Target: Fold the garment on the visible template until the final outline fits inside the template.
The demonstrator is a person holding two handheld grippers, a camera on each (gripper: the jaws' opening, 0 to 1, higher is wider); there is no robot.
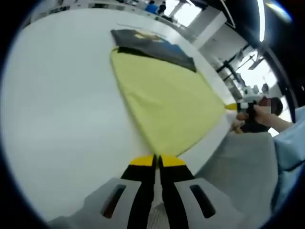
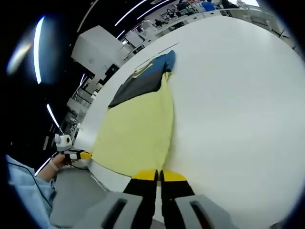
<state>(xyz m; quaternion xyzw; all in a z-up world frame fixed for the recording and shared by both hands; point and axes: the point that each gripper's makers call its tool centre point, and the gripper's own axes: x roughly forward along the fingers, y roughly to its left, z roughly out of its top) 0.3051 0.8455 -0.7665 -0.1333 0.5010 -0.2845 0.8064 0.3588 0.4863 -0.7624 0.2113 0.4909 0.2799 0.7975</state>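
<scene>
A yellow garment (image 1: 162, 100) lies spread flat on the white table (image 1: 62, 105). Its far end meets a dark piece with a blue patch (image 1: 152, 44); I cannot tell whether that piece belongs to the garment. My left gripper (image 1: 157, 161) has its yellow-tipped jaws together on the garment's near corner. In the left gripper view, the right gripper (image 1: 237, 107) pinches the corner at the table edge. The right gripper view shows the yellow garment (image 2: 138, 131) with my right gripper (image 2: 159, 176) shut on its near edge. There the left gripper (image 2: 78, 155) holds the far-left corner.
The table edge (image 1: 209, 143) runs close behind the held hem, with a grey surface (image 1: 243, 171) beyond it. A person's hand and light blue sleeve (image 1: 290, 138) hold the right gripper. A thin line (image 1: 143, 27) marks the table beyond the dark piece. Bare tabletop (image 2: 238, 105) lies beside the garment.
</scene>
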